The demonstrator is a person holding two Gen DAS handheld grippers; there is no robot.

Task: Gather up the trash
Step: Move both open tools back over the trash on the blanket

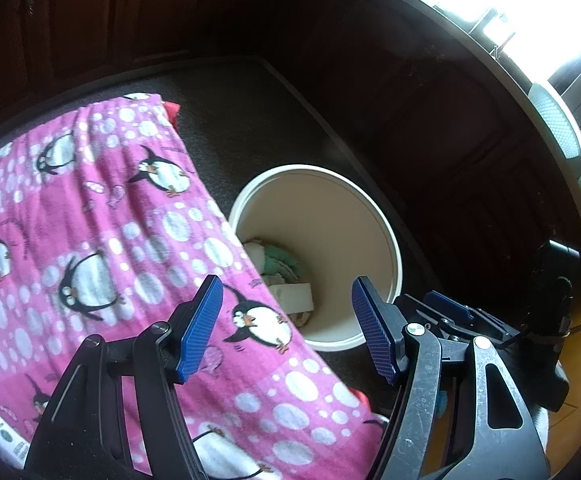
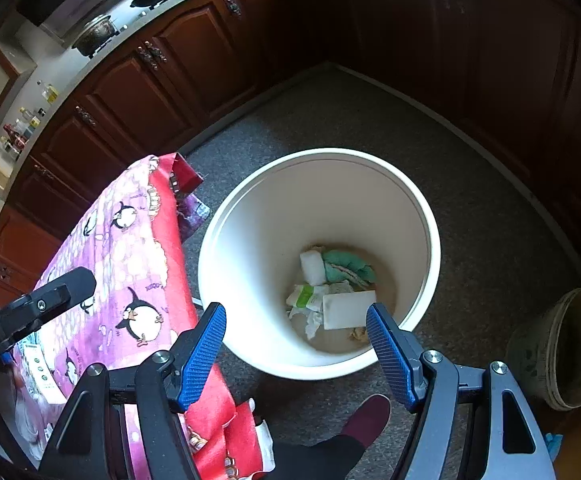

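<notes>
Fig. Both wrist views, kitchen corner. White bin (image 2: 250, 248) stands upright on grey carpet (image 2: 470, 216), mouth up, just beside a table draped w/ pink penguin cloth (image 1: 90, 220); its long axis runs vertical, open end toward the cameras.

Trash inside, at the bottom: a flat white card (image 2: 348, 309), long axis roughly left-right in the right view; a green crumpled rag (image 2: 346, 266); a white block (image 2: 312, 266), approx. upright in frame; green-and-white wrapper (image 2: 304, 296); crumpled paper (image 2: 312, 322). All lie touching or overlapping.

Left gripper (image 1: 286, 332): jaws apart, nothing between the blue pads, hanging over the cloth edge and bin rim. Right gripper (image 2: 296, 354): likewise released, empty, aimed down into the bin mouth.

Progress (judged): several items already binned, so collection looks well along. No loose trash shows on the visible cloth or carpet; the table's near end is hidden by the grippers, so what's left can't be told. A grey pot (image 2: 562, 348) sits apart, right, on the floor. A person's foot in a dark red sock (image 2: 366, 418) shows near the bin.
</notes>
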